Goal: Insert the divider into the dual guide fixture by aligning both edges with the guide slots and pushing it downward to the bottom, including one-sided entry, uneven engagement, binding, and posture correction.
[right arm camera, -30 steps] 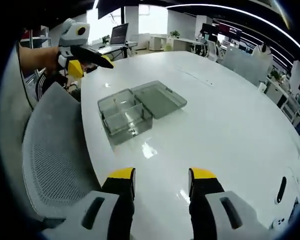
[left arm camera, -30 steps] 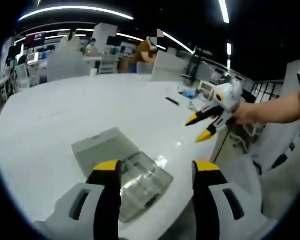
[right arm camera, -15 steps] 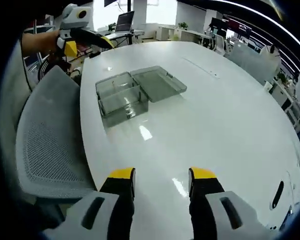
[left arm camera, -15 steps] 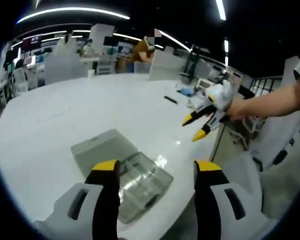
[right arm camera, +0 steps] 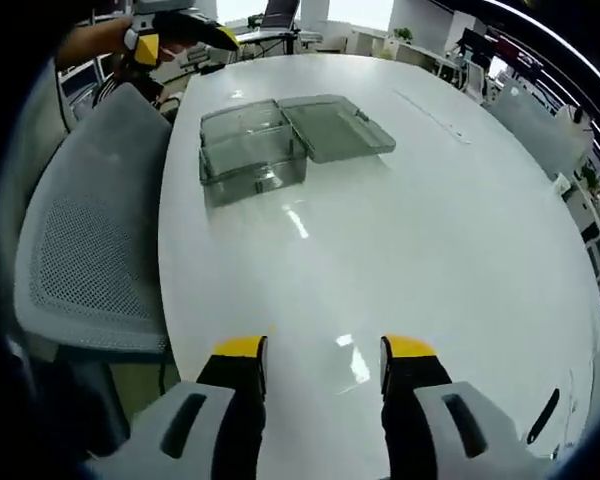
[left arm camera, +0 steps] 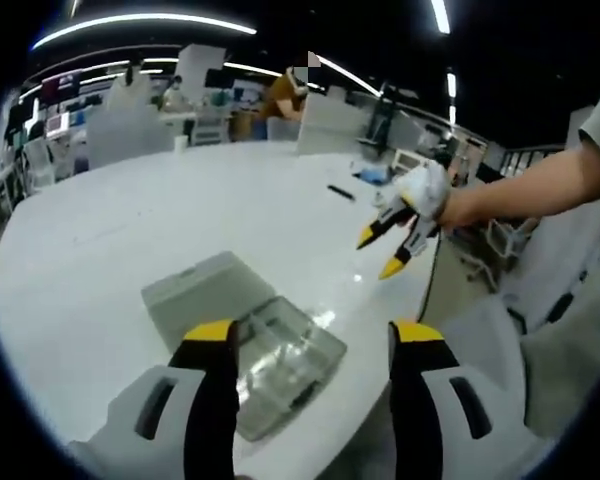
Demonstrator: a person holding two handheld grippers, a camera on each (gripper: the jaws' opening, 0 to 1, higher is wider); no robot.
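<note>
Here, a clear plastic box (right arm camera: 252,150) with its hinged lid (right arm camera: 336,127) laid flat beside it sits near the edge of a broad white table (right arm camera: 430,220). In the left gripper view, the left gripper (left arm camera: 310,345) hangs just above the box, jaws apart and empty. The right gripper (left arm camera: 385,250), also spread and carrying nothing, hovers over the table's right edge, well apart from the box. A grey mesh chair (right arm camera: 85,260) stands beside the table.
</note>
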